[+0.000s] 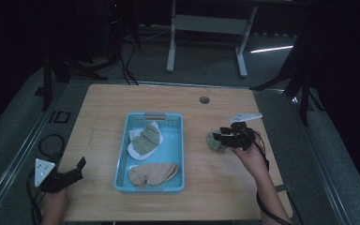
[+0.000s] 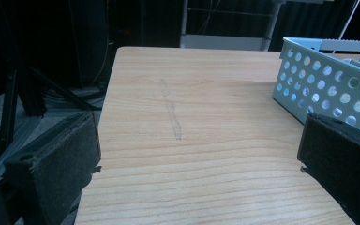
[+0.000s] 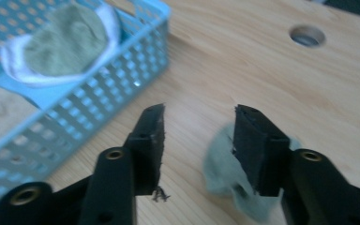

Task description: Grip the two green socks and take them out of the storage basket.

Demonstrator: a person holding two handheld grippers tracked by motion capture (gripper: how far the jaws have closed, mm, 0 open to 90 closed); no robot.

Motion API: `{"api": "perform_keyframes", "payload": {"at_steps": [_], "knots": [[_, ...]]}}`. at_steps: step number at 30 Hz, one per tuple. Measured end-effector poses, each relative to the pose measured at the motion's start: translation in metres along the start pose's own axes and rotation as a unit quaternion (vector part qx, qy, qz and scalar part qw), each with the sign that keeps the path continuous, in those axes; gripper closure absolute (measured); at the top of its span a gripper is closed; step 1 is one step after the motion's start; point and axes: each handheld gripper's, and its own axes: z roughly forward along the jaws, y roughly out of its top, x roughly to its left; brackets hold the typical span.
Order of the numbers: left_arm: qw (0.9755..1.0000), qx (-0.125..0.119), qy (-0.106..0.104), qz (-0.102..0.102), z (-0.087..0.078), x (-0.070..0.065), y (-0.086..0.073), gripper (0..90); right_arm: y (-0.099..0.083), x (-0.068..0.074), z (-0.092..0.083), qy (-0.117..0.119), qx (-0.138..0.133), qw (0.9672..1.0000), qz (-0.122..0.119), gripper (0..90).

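Observation:
A light blue perforated basket [image 1: 176, 154] sits mid-table. Inside it lie a green and white sock [image 1: 146, 140] at the far end and a tan sock [image 1: 152, 174] at the near end. A small grey-green sock [image 1: 213, 141] rests on the wood to the right of the basket. My right gripper [image 1: 219, 137] hovers over that sock, open. In the right gripper view the grey-green sock [image 3: 218, 168] lies partly under the right-hand jaw of the gripper [image 3: 199, 115], not clamped. My left gripper [image 1: 77, 168] stands open at the table's left front edge, holding nothing.
The wooden table [image 1: 103, 112] has a round cable hole [image 1: 204, 100] at the back. In the left gripper view the basket wall [image 2: 323, 89] is to the right of the wide-open gripper [image 2: 201, 140]. Desk legs and cables stand on the floor beyond.

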Motion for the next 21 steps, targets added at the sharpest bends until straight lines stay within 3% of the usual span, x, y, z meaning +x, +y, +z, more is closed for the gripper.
{"api": "perform_keyframes", "payload": {"at_steps": [9,21], "knots": [[1.0000,0.001,-0.002,-0.001,0.000,0.000,0.000,0.0,0.020,0.025,0.016,0.038,-0.007,0.9991,-0.019,46.7],[1.0000,-0.002,-0.002,-0.006,0.000,0.002,0.000,0.0,0.045,0.057,0.043,0.063,0.001,0.9972,-0.041,47.3]]}}
